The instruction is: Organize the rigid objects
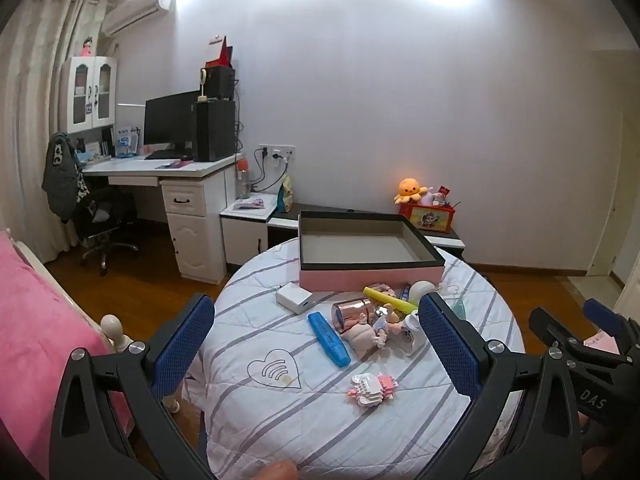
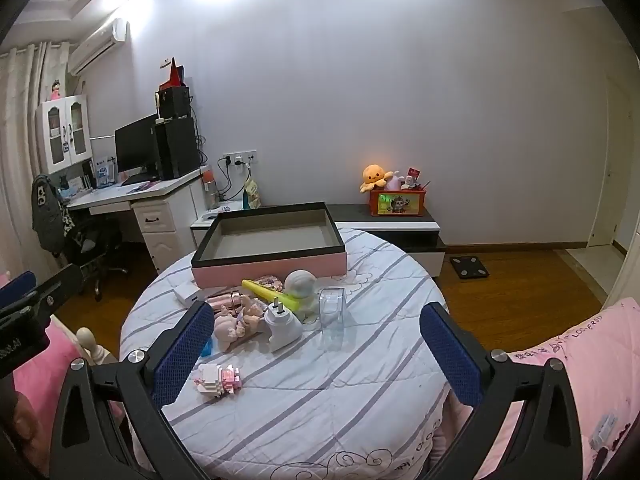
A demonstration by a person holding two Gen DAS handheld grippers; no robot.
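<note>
Box (image 1: 370, 276), pink w/ black rim, sits empty at frame centre in the left wrist view, at the table's (image 1: 256, 412) far side. Clutter lies just below it: white adapter (image 1: 294, 299), blue case (image 1: 329, 338), rose cup (image 1: 352, 312) on its side, doll (image 1: 366, 334), brick toy (image 1: 372, 389) nearest me. My left gripper (image 1: 316, 348) hangs wide, holding nothing. I'd take the blue case first: long, lying free, so close across its narrow width.

Right wrist view: box (image 2: 268, 266) upper centre, yellow tube (image 2: 270, 292), plug (image 2: 282, 326), clear cup (image 2: 332, 312) upright at centre. Right gripper (image 2: 316, 354) also wide & empty. Clear cup stands apart from the pile; I'd grip low on its wall, gently, prob slippery.
</note>
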